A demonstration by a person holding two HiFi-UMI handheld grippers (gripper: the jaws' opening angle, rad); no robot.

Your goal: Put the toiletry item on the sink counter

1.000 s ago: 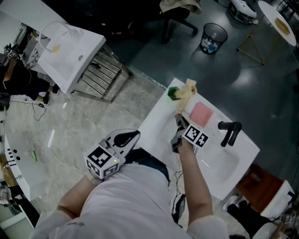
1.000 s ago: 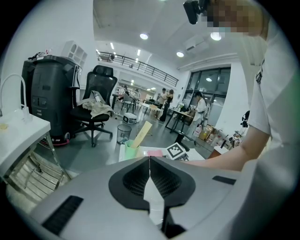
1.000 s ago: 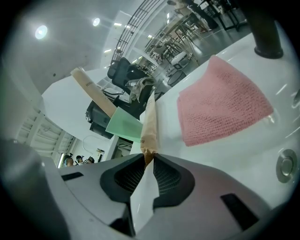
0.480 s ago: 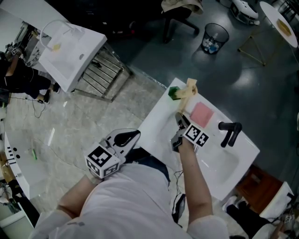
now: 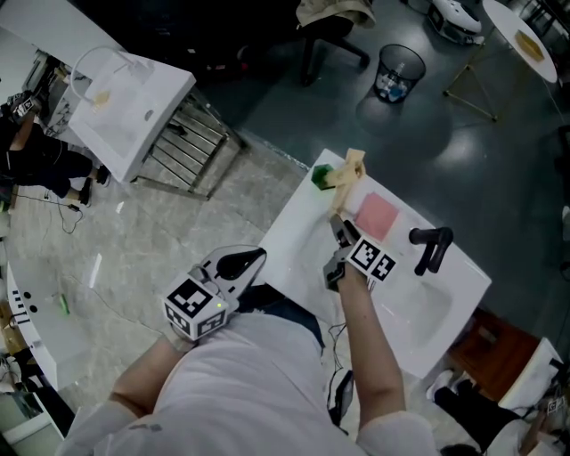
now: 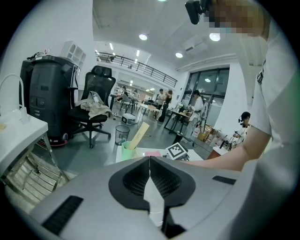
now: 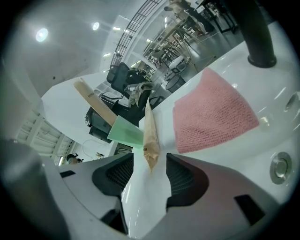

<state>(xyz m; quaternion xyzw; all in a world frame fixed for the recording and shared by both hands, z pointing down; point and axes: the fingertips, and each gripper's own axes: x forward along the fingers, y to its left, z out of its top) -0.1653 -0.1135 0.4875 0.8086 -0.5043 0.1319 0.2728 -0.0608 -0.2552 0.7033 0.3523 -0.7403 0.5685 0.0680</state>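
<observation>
A slim tan paper-wrapped toiletry packet (image 7: 149, 136) lies on the white sink counter (image 7: 140, 206), its far end by a green cup (image 7: 125, 131) that holds another tan stick (image 7: 91, 101). My right gripper (image 7: 150, 176) is low over the counter with its jaws opening. The packet's near end lies between the pads, which stand clear of it. In the head view the right gripper (image 5: 337, 233) sits just short of the packet (image 5: 349, 174) and the cup (image 5: 322, 177). My left gripper (image 5: 242, 261) hangs shut and empty by the person's body, left of the counter (image 5: 294, 240).
A pink cloth (image 5: 376, 215) lies right of the packet and a black faucet (image 5: 430, 247) stands beyond it, by the basin. A second white sink (image 5: 134, 98) on a metal rack is at the upper left. A mesh bin (image 5: 399, 71) and an office chair (image 5: 329, 27) stand on the floor.
The head view has drifted a little, so the counter sits slightly higher and further left. Both grippers keep their places relative to the counter and the packet.
</observation>
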